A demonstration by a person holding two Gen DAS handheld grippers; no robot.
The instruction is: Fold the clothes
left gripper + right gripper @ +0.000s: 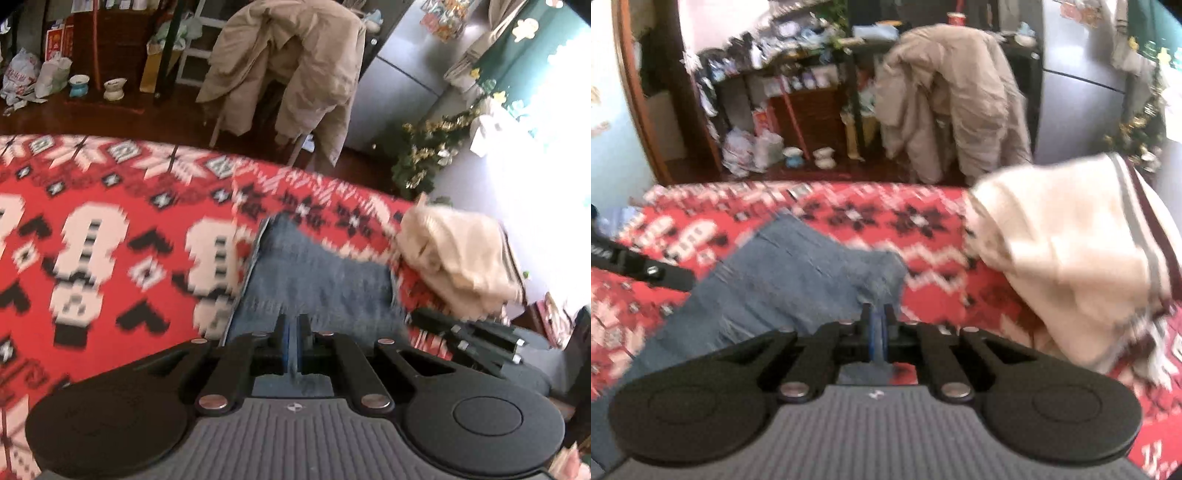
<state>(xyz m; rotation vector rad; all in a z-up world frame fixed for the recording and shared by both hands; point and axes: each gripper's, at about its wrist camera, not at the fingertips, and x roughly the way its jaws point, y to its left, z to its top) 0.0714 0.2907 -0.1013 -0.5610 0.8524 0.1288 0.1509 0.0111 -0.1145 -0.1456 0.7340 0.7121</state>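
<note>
Both my grippers, L [294, 326] and R [876, 319], are clamped on the near edge of the jeans [317, 280], lying on the red blanket [110, 229]. Step in hand: a fold w/ 2 grips; next, I judge, carry the edge level toward the far end, clear of the cream sweater [1071, 251] at right.

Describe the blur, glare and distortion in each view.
Left wrist view: motion blur smears the red patterned blanket and jeans; the window area is blown out white; fisheye bends the blanket's edge. Right wrist view: jeans and cream sweater smeared, background soft, door frame curved.
</note>
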